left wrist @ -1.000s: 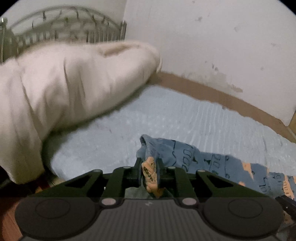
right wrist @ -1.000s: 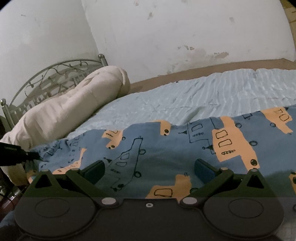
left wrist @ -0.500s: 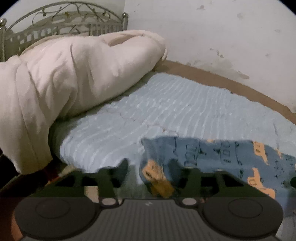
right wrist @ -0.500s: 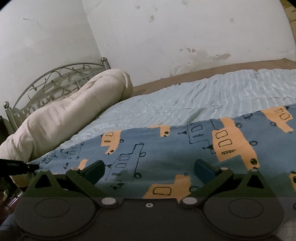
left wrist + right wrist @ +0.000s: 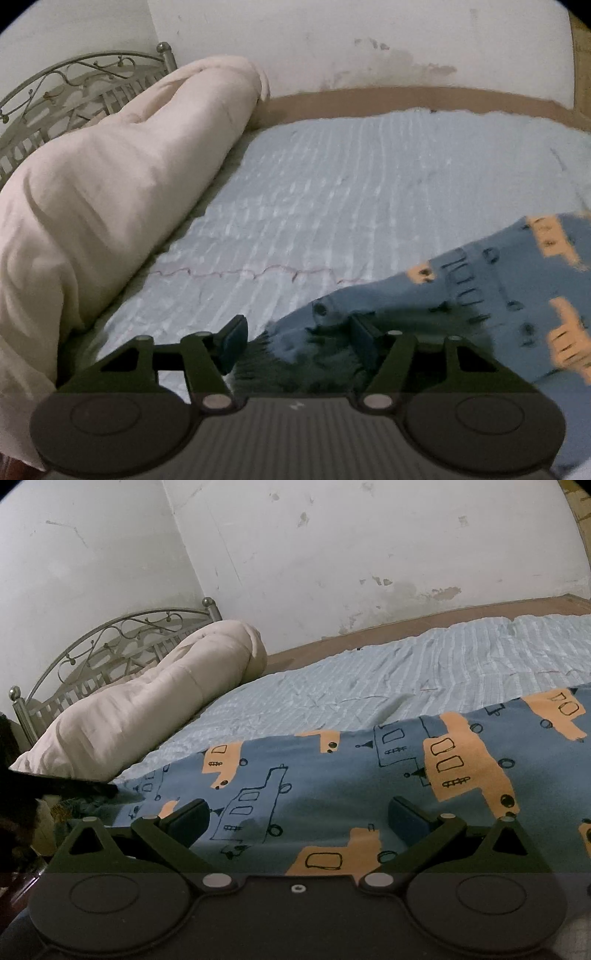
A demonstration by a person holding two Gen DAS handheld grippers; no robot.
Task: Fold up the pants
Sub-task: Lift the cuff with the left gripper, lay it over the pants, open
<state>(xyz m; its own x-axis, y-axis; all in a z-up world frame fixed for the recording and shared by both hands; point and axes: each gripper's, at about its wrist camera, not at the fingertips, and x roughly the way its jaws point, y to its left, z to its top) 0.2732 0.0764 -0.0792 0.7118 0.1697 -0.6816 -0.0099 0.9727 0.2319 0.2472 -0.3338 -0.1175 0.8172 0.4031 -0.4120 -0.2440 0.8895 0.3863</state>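
Note:
The pants are blue with orange vehicle prints and lie spread flat on the light blue bed sheet. In the left wrist view the pants reach in from the right, their end lying between my fingers. My left gripper is open and holds nothing. My right gripper is open, low over the middle of the pants, jaws wide apart. The left gripper's dark finger shows at the left edge of the right wrist view, by the pants' end.
A rolled cream duvet lies along the head of the bed in front of a metal headboard. A brown bed edge runs along the white wall. Bare sheet stretches beyond the pants.
My left gripper was shut on the end of the pants, then opened and let it drop onto the sheet. The left view has swung right. The right gripper stayed open and nearly still.

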